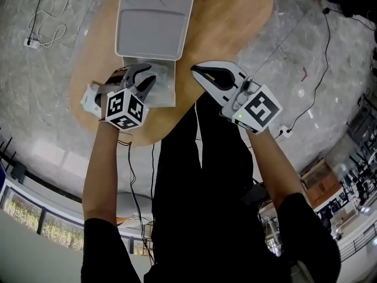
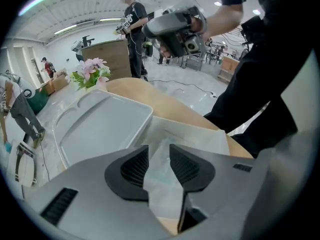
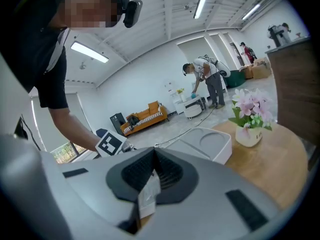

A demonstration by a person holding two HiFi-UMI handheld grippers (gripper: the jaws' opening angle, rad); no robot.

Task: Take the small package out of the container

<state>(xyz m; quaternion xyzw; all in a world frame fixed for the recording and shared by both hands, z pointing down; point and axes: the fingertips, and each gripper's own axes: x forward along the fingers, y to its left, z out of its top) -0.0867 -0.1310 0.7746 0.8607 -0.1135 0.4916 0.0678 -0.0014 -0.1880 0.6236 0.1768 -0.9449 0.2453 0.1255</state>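
Observation:
On the round wooden table (image 1: pixel 235 22), a flat translucent bag (image 1: pixel 166 78) lies just in front of a grey lidded tray (image 1: pixel 153 37). My left gripper (image 1: pixel 150 82) hovers over that bag (image 2: pixel 200 134). Its jaws (image 2: pixel 159 156) stand open, with the bag's film showing in the gap and the pads not pressing on it. To the right, at the table's near edge, my right gripper (image 1: pixel 197 71) is shut. In the right gripper view a small white package (image 3: pixel 147 196) is pinched between its pads (image 3: pixel 152 159) and hangs below them. The package does not show in the head view.
The grey tray (image 2: pixel 100 129) fills the table's far side beside the bag. A small vase of pink flowers (image 3: pixel 250 116) stands further back on the table. Cables run over the floor (image 1: pixel 318 81). People (image 3: pixel 207 81) work in the room behind.

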